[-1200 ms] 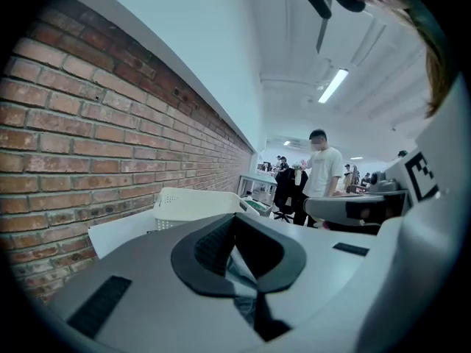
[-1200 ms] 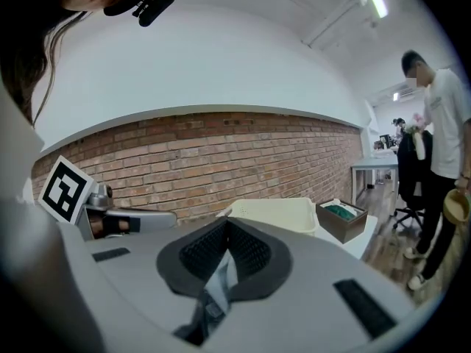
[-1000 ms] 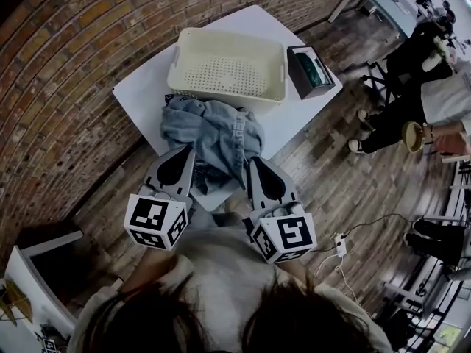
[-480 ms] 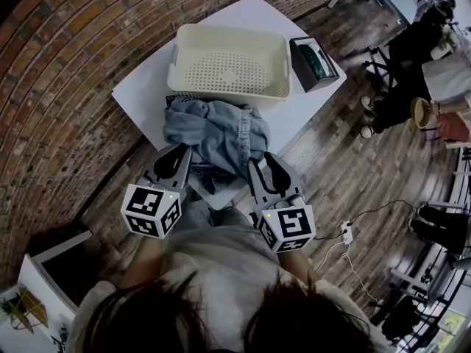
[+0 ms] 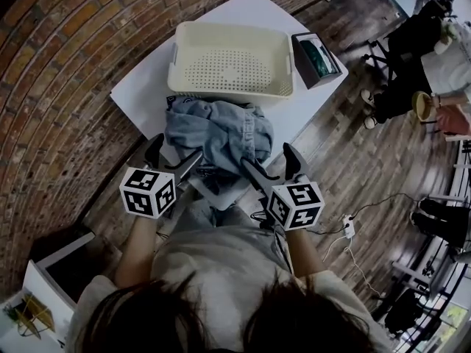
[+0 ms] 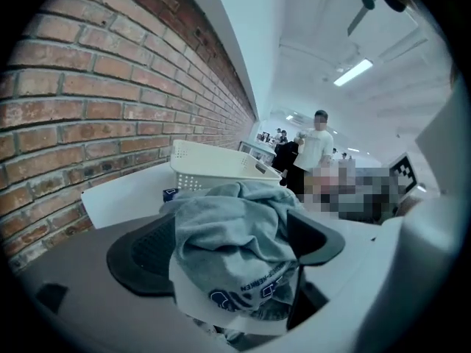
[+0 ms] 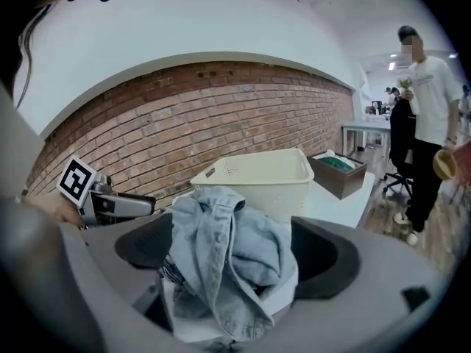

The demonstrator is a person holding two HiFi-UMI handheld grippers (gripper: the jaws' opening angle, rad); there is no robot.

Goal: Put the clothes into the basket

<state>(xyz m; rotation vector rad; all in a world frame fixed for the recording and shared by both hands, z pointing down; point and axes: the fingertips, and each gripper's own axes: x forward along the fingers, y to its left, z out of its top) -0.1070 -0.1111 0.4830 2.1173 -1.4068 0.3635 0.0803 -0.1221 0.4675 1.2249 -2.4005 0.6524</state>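
Note:
A pile of clothes (image 5: 218, 132), light blue denim over a white printed piece, lies on the white table (image 5: 143, 87) near its front edge. Behind it stands the cream basket (image 5: 232, 57), holding nothing. My left gripper (image 5: 171, 157) is at the pile's left front and my right gripper (image 5: 274, 166) at its right front. Both are opening their jaws. In the left gripper view, the clothes (image 6: 232, 230) bulge between the wide jaws of the left gripper (image 6: 228, 250), with the basket (image 6: 213, 169) beyond. The right gripper (image 7: 237, 257) likewise straddles the denim (image 7: 221, 248), its pads off the cloth.
A brown box (image 5: 315, 59) with something green inside stands at the table's right corner beside the basket. A brick wall (image 5: 66, 72) runs along the left. A person (image 7: 425, 109) stands on the wood floor at the right, and a power strip (image 5: 346, 230) lies on that floor.
Both grippers, shut a second ago, now stand wide open. They have drawn back a little toward me. The clothes pile stays on the table in front of the basket.

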